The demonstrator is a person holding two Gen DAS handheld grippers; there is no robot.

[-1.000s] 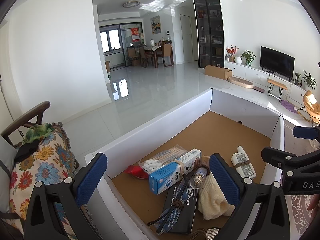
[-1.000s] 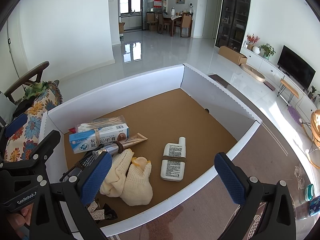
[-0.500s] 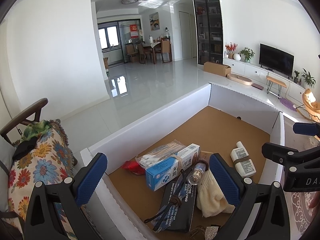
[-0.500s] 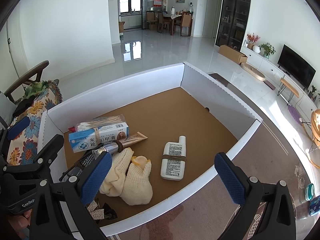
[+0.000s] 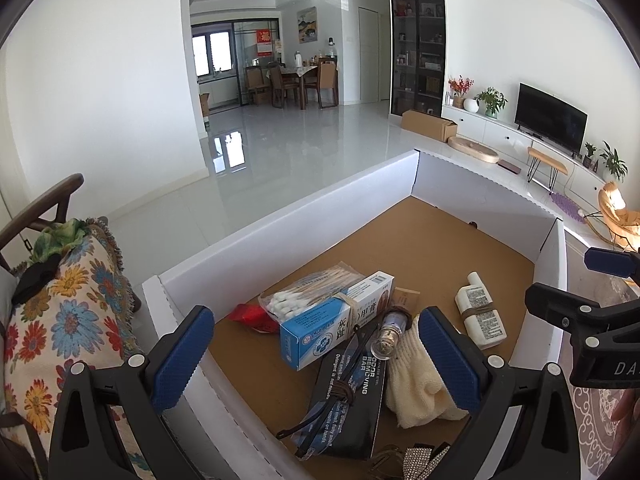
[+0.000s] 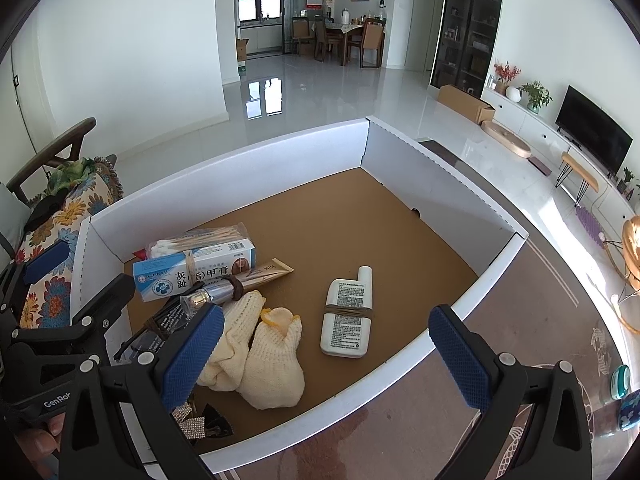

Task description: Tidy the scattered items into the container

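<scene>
- The left gripper (image 5: 316,354) is spread wide with nothing between its blue pads; over the last second it has dipped slightly nearer the box.
- The right gripper (image 6: 326,354) is equally wide and empty, and has barely shifted.
- Below both sits the white-walled cardboard box with a brown floor (image 6: 240,174), its contents unmoved: a blue-and-white ointment carton (image 6: 194,274), a bag of cotton swabs (image 5: 312,286), cream knitted gloves (image 6: 264,356), a white banded bottle (image 6: 348,320), and a black packet (image 5: 352,396).
- With both grippers empty and everything resting inside, tidying looks nearly finished; only a teal-lidded jar (image 6: 620,378) remains outside on the rug.
</scene>
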